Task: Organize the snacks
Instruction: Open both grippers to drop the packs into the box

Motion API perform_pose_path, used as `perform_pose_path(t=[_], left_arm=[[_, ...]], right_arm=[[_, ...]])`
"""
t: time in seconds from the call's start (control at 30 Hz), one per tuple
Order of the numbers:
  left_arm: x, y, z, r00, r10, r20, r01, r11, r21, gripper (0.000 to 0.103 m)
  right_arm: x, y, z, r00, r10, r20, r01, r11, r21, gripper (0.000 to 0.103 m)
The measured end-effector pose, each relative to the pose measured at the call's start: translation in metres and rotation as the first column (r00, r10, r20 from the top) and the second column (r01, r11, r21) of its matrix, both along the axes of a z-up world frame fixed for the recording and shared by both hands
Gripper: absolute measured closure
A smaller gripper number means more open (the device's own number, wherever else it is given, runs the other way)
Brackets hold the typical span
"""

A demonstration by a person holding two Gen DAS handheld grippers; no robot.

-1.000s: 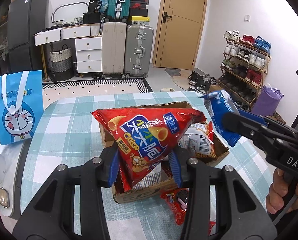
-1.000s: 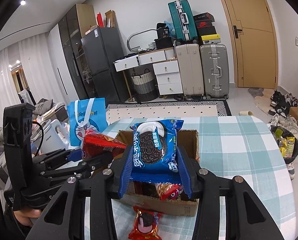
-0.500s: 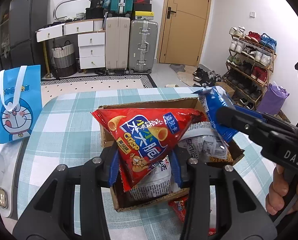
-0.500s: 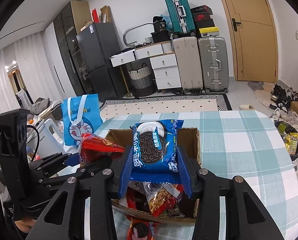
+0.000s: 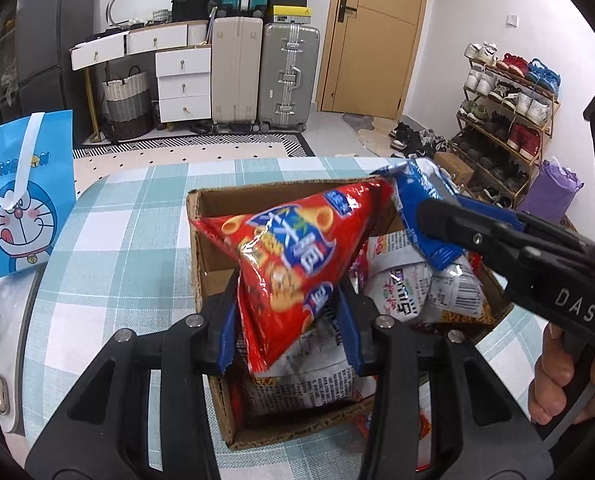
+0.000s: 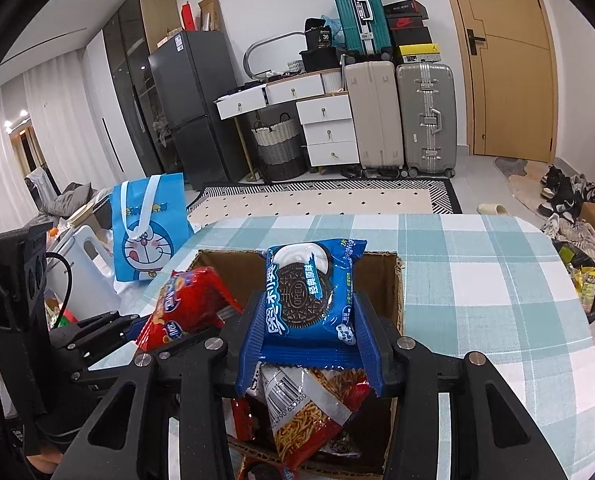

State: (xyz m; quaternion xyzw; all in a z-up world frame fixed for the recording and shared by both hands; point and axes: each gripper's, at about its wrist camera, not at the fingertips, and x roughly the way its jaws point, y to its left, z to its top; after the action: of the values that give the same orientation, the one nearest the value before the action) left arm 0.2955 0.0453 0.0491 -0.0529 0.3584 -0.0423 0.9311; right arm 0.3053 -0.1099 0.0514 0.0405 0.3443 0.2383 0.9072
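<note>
Both grippers have come forward and down since the earlier frames, so the cardboard box (image 5: 201,240) now fills more of each view and its inside shows under the held packets. Left gripper (image 5: 287,320) is pinching the red crisp bag (image 5: 293,256) by its lower end; the bag's long axis leans up toward 1 o'clock, its broad top reaching over the box's far wall. Right gripper (image 6: 309,340) is clamped on the blue Oreo packet (image 6: 309,288), which stands nearly upright, long axis toward 12 o'clock, just in front of the far wall. The coming move, I judge, is a drop into the box, and it turns on this: the box lies directly below and ahead of both sets of jaws, at 6 o'clock of each packet, already holding a noodle-snack bag (image 6: 317,412) and other wrappers. Neither hand looks clearly nearer; the Oreo packet hangs over the middle of the opening, the crisp bag over the left part. In the left wrist view the right gripper enters from 3 o'clock with a hand (image 5: 565,376) on its handle, and a white packet (image 5: 425,284) lies beneath it; the right wrist view instead shows the left gripper at 9 o'clock and the free checked tablecloth (image 6: 477,280) at 3 o'clock.
</note>
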Motion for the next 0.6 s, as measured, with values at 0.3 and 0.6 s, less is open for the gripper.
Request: perform_pose_path(t=[0.3,0.6], left_arm=[[0.012,0.005,-0.009,1.0,-0.007,-0.004,0.007,1.0,0.006,0.066],[0.002,0.012,-0.004,1.0,-0.01,0.011,0.01,1.0,0.0,0.04]], right_arm=[[-0.001,-0.001,-0.002,1.0,0.01,-0.003,-0.01,1.0,-0.005,0.055],[-0.028,-0.01,0.011,0.999,0.026,0.047,-0.025,1.0,-0.013,0.026]])
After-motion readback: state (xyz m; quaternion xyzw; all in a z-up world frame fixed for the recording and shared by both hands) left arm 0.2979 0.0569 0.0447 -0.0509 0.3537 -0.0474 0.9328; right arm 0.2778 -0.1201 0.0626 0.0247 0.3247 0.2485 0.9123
